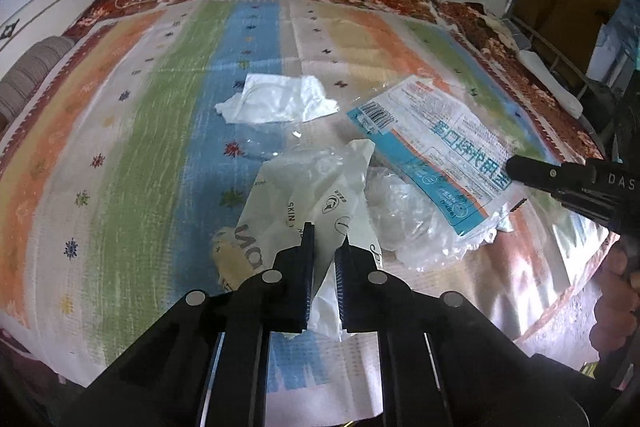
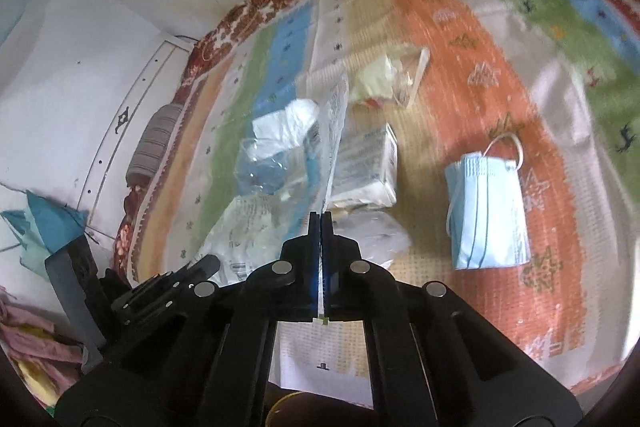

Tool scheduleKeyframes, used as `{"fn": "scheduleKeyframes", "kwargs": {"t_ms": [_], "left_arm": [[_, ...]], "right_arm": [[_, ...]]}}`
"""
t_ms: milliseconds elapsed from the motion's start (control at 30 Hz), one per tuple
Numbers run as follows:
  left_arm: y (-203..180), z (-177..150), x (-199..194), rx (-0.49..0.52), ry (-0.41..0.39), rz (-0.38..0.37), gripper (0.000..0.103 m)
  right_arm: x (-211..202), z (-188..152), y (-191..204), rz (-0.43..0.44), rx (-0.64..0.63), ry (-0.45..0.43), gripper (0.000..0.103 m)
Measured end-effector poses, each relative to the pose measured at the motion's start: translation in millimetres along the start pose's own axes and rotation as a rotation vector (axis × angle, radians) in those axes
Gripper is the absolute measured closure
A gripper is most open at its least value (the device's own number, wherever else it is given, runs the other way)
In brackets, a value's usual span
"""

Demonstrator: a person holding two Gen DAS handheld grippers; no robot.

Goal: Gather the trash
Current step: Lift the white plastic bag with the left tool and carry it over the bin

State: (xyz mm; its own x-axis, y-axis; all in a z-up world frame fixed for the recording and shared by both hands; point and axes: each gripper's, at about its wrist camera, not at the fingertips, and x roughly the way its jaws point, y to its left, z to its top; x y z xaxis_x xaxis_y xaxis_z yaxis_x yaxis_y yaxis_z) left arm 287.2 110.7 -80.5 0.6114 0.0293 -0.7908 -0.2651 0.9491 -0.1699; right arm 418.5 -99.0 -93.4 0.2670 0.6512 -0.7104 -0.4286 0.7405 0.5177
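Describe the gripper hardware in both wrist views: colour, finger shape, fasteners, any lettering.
Both are matte black. The left gripper has two flat, tapering fingers with ribbed inner pads, on angular linkage arms with round silver pins. The right gripper has the same build, its pads showing blue along the inner edge. In the left view its body carries white letters "DAS". No cables or sleeves are visible.

Bright daylight, motion blur, fisheye-warped dark corners

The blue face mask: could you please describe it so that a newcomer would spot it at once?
Start from the striped cloth covering the surface and find its broad orange band. The blue face mask lies flat there, alone, right of the litter. It is the only pale blue pleated piece with white ear loops; its neighbours are plastic wrappers and paper.
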Motion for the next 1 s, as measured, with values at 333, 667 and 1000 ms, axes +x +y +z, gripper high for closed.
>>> {"fn": "scheduleKeyframes", "kwargs": {"t_ms": [333, 667, 1000], "left_arm": [[7, 10, -36, -0.087, -0.047, -0.017, 0.095], [3, 7, -81, -0.117, -0.083, -0.055, 0.096], [-17, -7, -124, -0.11, -0.103, -0.109, 0.096]], "right_arm": [[-47, -7, 31, 0.024, -0.081, -0.081, 0.103], [-97, -28, 62, -0.112, -0.29, -0.127, 0.103], [-137, -69, 90, -0.15, -0.414, -0.157, 0.103]]}}
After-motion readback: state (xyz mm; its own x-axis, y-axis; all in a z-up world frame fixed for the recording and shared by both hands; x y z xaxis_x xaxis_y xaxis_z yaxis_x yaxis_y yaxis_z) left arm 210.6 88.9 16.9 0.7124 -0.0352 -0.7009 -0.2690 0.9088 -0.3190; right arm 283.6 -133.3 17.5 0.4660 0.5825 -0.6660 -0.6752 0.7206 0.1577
